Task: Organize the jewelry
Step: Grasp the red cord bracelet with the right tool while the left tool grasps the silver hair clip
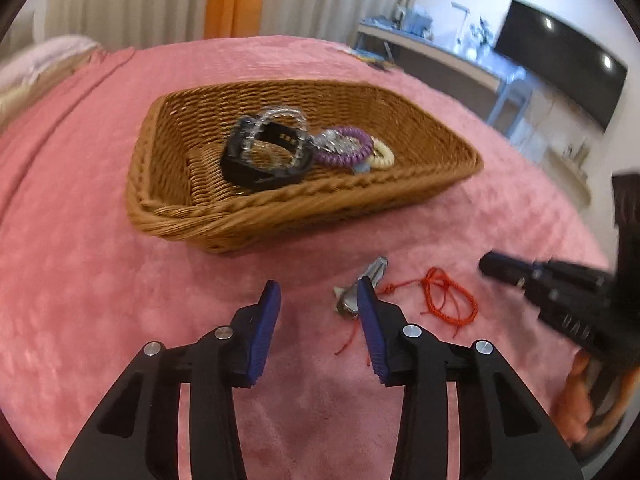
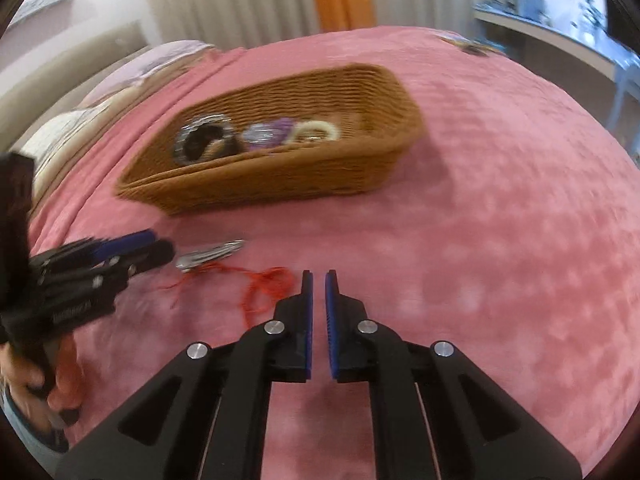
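Jewelry in the basket (image 1: 280, 212) shows crisp from left claw (image 1: 318, 292) only

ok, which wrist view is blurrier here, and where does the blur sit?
Right wrist view is worse: the wicker basket and the left tongs smear with motion, while its own right tongs stay crisp. Left wrist view holds the basket and red cord bracelet fairly sharp; only the right tongs at the edge blur. Both show strong fisheye bending and dark corners.
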`<state>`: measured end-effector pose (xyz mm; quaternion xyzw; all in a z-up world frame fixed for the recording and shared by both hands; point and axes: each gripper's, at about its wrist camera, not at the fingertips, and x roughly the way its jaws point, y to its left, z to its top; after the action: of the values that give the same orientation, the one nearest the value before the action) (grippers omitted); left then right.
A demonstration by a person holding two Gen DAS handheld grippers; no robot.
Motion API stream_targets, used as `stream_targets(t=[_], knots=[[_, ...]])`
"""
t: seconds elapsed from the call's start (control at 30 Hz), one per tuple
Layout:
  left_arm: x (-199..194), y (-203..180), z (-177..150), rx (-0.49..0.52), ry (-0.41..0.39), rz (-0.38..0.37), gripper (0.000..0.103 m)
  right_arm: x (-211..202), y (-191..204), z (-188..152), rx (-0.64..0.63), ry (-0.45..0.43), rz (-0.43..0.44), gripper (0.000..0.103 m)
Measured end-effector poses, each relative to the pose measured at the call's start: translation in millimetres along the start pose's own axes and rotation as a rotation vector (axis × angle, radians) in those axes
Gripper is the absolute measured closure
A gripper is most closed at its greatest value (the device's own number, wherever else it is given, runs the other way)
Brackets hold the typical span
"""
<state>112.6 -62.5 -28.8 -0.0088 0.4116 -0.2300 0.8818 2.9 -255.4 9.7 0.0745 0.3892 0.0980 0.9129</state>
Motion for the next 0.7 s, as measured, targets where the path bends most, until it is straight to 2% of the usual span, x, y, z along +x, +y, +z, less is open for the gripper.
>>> stream_targets(t=[0.03,0.13,0.27,0.3,0.33,0.4,0.53,0.7], knots=[[-2,2,-1,-0.007,-0.005,-0.01,0.066,3,5,0,-0.024,0.012,-0.002,0.081],[-3,2,-4,-0.002,-0.011,-0.023,0.065,11,22,-2,-0.057,0.033,-0.012,0.068],[1,-1,-3,0.007,-0.009,-0.026,0.064,20,31,-5,-0.096,0.055,-0.039,0.068],[2,-1,-3,0.007,-0.007,-0.028,0.064,25,35,-7,-0.112,0.073,-0.057,0.07],[2,0,-3,0.005,-0.007,-0.03,0.064,27,38,-7,-0.129,0.078,-0.072,0.085],[2,1,-3,0.0,-0.005,-0.035,0.064,26,47,-10,-0.175,0.074,-0.098,0.099],[4,-2,-2,0.022,0.009,-0.033,0.064,17,35,-10,-0.132,0.049,-0.169,0.1],[16,-23,0,0.117,0.046,-0.008,0.064,6,1,-6,-0.04,0.037,-0.181,0.1]])
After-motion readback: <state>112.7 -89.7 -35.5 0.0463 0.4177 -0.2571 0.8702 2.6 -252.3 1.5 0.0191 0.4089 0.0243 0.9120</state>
